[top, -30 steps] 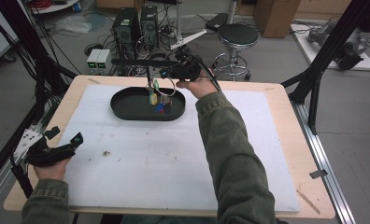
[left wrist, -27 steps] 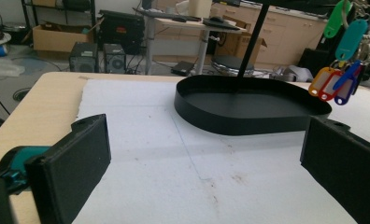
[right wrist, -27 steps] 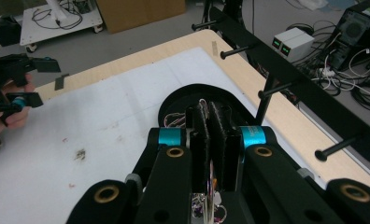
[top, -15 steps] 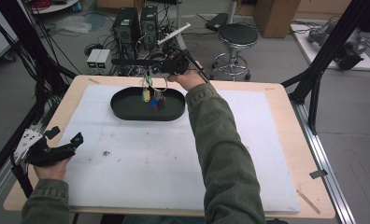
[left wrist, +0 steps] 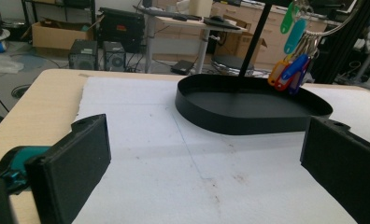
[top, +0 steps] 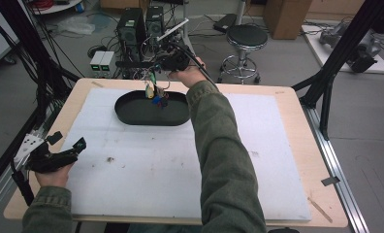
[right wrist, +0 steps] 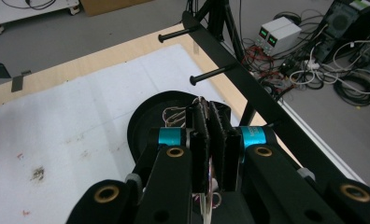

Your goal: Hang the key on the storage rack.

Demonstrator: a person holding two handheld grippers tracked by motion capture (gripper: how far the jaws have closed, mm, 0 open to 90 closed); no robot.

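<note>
A bunch of keys with coloured tags (top: 155,95) hangs on wire rings over the far end of a black oval tray (top: 132,114). My right gripper (top: 165,62) is shut on the rings from above, at the table's far edge. In the right gripper view the jaws are pressed together on the wire rings (right wrist: 174,115), with the tray (right wrist: 143,123) below. A black rack bar with two pegs (right wrist: 210,73) runs just beyond. My left gripper (top: 66,148) rests open at the table's near left; its view shows the keys (left wrist: 290,72) above the tray (left wrist: 248,119).
A white foam mat (top: 146,165) covers the wooden table (top: 296,97). The rack's upright post (left wrist: 252,42) stands behind the tray. Computers, power supplies and cables (top: 132,29) and a stool (top: 246,39) sit on the floor beyond the far edge.
My right gripper has carried the key bunch up and a little left, farther toward the rack at the far edge. The left gripper has stayed put.
</note>
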